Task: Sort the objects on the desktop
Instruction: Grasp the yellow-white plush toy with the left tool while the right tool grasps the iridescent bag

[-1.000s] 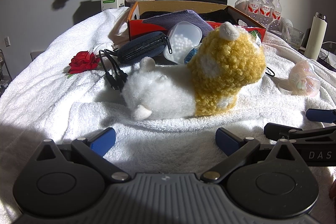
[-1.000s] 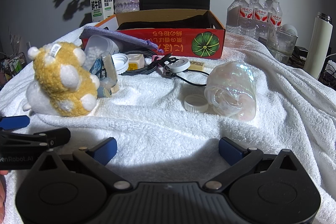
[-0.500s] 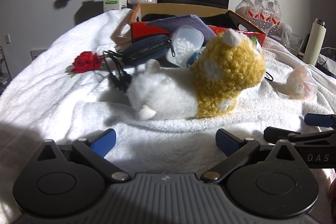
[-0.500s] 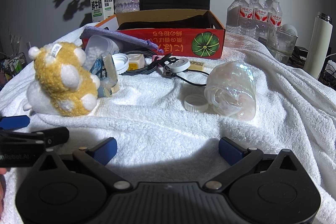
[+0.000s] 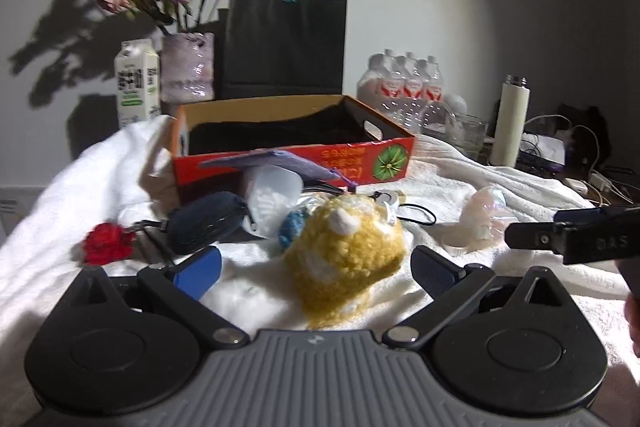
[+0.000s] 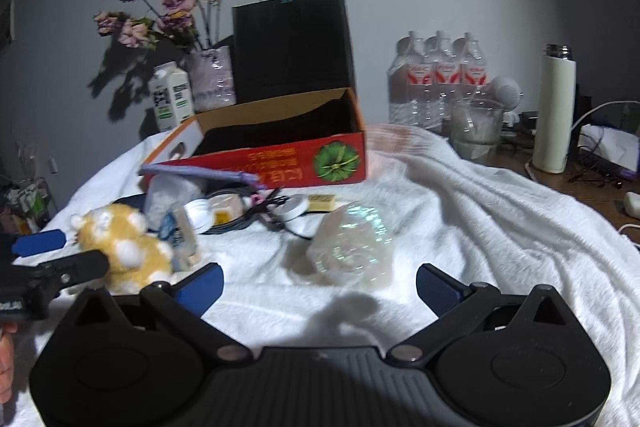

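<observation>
A yellow and white plush toy (image 5: pixel 344 259) lies on the white towel (image 5: pixel 500 183), right between the fingers of my open left gripper (image 5: pixel 316 269); it also shows in the right wrist view (image 6: pixel 124 251). My right gripper (image 6: pixel 320 285) is open and empty, close in front of an iridescent crumpled plastic piece (image 6: pixel 352 247). An open red cardboard box (image 5: pixel 296 143) stands behind the clutter. A red rose (image 5: pixel 106 241), a dark zip pouch (image 5: pixel 208 223) and a clear tub of white beads (image 5: pixel 270 199) lie left of the plush.
A milk carton (image 5: pixel 136 83), vase of dried flowers (image 5: pixel 186 67), black paper bag (image 5: pixel 286 45), water bottles (image 5: pixel 404 83) and a white flask (image 5: pixel 510 123) stand behind. Cables, a round white disc (image 6: pixel 294 207) and small lids lie before the box. My right gripper's finger (image 5: pixel 568 235) shows at the right.
Both grippers have moved forward and tilted up. The left one has closed in so the plush now sits between its fingers. The right one has neared the iridescent plastic.
</observation>
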The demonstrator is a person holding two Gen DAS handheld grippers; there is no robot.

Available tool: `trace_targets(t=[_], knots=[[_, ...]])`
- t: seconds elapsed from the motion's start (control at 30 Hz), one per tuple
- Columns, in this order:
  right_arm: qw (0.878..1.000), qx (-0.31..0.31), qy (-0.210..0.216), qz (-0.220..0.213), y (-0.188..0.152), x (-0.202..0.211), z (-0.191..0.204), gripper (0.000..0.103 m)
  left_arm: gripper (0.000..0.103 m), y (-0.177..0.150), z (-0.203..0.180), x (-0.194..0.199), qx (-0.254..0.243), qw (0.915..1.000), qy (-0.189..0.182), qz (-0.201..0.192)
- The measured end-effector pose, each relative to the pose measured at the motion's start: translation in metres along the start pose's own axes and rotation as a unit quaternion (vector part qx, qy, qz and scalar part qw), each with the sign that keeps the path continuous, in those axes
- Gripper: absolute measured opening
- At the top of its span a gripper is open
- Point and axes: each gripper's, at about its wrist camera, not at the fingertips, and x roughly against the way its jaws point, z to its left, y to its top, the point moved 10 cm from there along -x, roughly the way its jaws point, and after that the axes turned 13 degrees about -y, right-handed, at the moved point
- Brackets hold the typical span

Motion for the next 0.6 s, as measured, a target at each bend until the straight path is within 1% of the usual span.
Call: trace_targets(t=[0.07, 0.1, 0.13, 0.2, 0.27, 0.37, 0.47, 0.5, 0.53, 0.57, 0.6], knots=[[1.0, -0.008, -0.001, 0.014, 0.0, -0.012, -0.003, 0.1, 0.099, 0.0, -0.001, -0.008, 0.004, 1.0, 0.0, 0.0], [1.0, -0.011, -0.001, 0.018, 0.0, -0.018, -0.003, 0.096, 0.094, 0.001, -0.001, -0.011, 0.008, 1.0, -0.003, -0.001], [1.0, -0.013, -0.005, 0.019, 0.001, -0.023, -0.003, 0.095, 0.088, 0.001, -0.002, -0.012, 0.013, 0.9999, -0.008, -0.003], [1.0, -0.011, -0.015, 0.02, 0.002, -0.031, -0.003, 0.092, 0.084, 0.0, -0.004, -0.01, 0.021, 0.9996, -0.019, -0.007], [0.999, -0.008, -0.026, 0.02, 0.004, -0.037, -0.003, 0.089, 0.084, -0.002, -0.005, -0.007, 0.021, 0.9995, -0.024, -0.007], [1.0, 0.008, -0.009, 0.007, 0.008, -0.036, 0.007, 0.089, 0.084, -0.004, 0.0, -0.002, 0.025, 0.9992, -0.027, -0.013], [1.0, 0.016, -0.017, 0.007, 0.008, -0.044, 0.011, 0.087, 0.079, -0.005, 0.004, -0.004, 0.046, 0.9979, -0.044, -0.013], [1.0, 0.014, -0.024, 0.01, 0.008, -0.047, 0.01, 0.083, 0.073, -0.003, 0.004, -0.004, 0.049, 0.9975, -0.048, -0.016], [1.0, 0.01, -0.027, 0.014, 0.008, -0.05, 0.01, 0.071, 0.062, 0.0, 0.002, -0.005, 0.049, 0.9973, -0.05, -0.021], [0.999, 0.006, -0.027, 0.016, 0.007, -0.053, 0.009, 0.061, 0.056, 0.003, 0.0, -0.006, 0.046, 0.9972, -0.053, -0.025], [0.999, 0.001, -0.028, 0.02, 0.007, -0.056, 0.007, 0.043, 0.056, 0.005, -0.002, -0.007, 0.04, 0.9976, -0.05, -0.027]])
